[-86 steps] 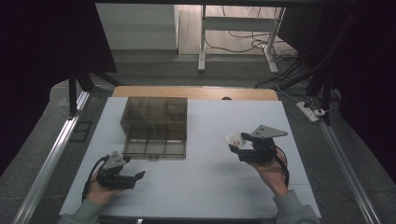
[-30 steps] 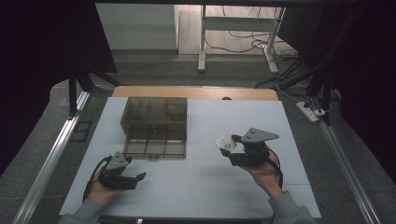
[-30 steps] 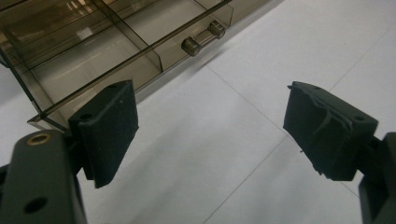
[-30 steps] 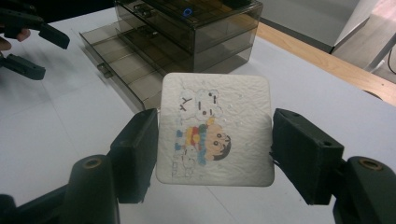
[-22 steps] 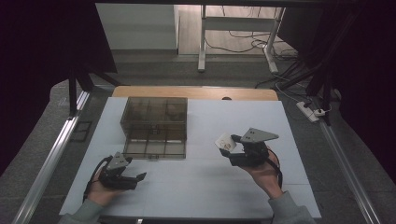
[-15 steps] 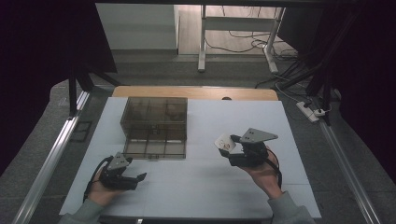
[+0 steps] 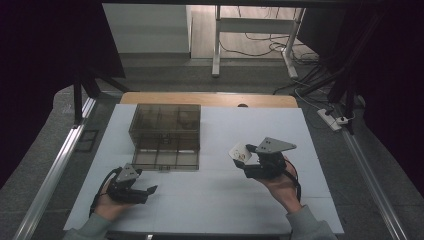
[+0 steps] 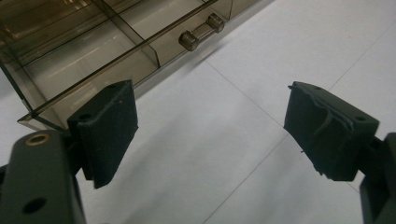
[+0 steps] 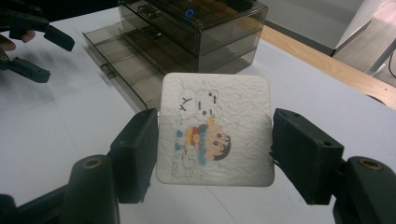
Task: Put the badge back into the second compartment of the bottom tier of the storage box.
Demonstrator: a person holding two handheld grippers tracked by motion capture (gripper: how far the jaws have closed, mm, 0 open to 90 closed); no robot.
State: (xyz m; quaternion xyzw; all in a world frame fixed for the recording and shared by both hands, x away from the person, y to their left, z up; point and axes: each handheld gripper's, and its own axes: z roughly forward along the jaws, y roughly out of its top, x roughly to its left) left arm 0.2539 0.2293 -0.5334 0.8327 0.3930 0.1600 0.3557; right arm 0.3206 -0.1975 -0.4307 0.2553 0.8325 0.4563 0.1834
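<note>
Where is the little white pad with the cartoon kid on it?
The white pad is clamped between the right gripper's jaws, held above the white table on its right side, just right of the smoky drawer box with its open drawer.

high view overhead, looks forward-down; gripper views close, low; all share drawer box [image 7: 166,136].

The left gripper [image 7: 150,191] is lying low near the table's near edge, jaws standing wide apart with nothing between them. The right gripper [image 7: 243,159] is hovering higher, pointing toward the left, jaws clamping a flat square packet [image 9: 215,128]
</note>
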